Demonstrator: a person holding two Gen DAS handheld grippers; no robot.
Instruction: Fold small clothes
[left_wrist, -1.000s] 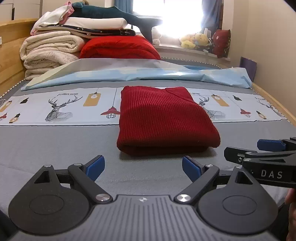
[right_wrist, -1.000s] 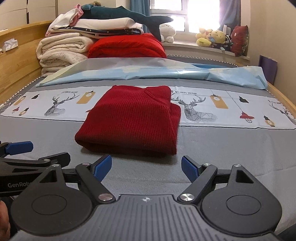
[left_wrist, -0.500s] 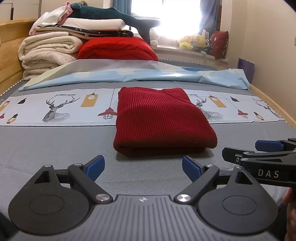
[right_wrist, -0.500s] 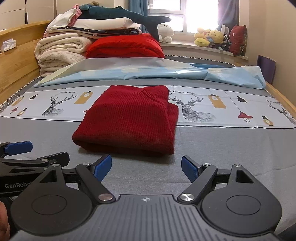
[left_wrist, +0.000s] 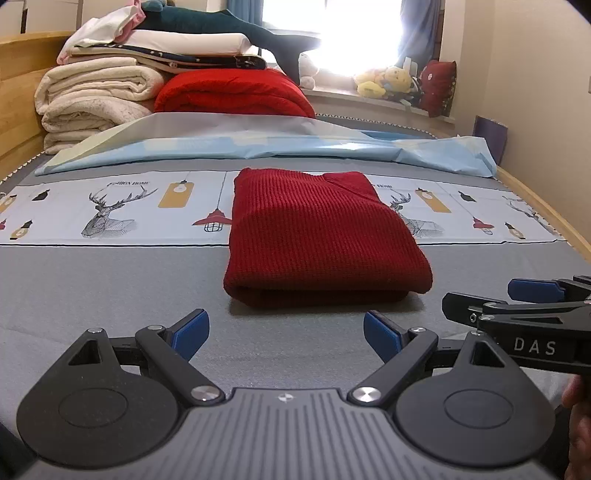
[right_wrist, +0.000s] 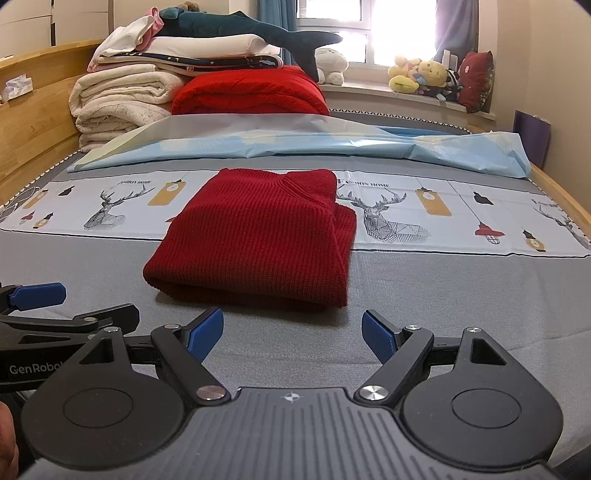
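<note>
Grey bed (left_wrist: 110, 280) bears folded red sweater (left_wrist: 317, 236), lengthwise toward window; both jaws wide, empty.

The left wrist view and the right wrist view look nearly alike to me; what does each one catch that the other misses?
Only the left wrist view shows the right gripper from the side, lettered DAS. Only the right wrist view shows the tissue box on the wooden headboard, the sweater's layered right edge, and the left gripper from the side. Both show the folded red sweater on the grey bed sheet, the stacked blankets, and open, empty grippers.
</note>
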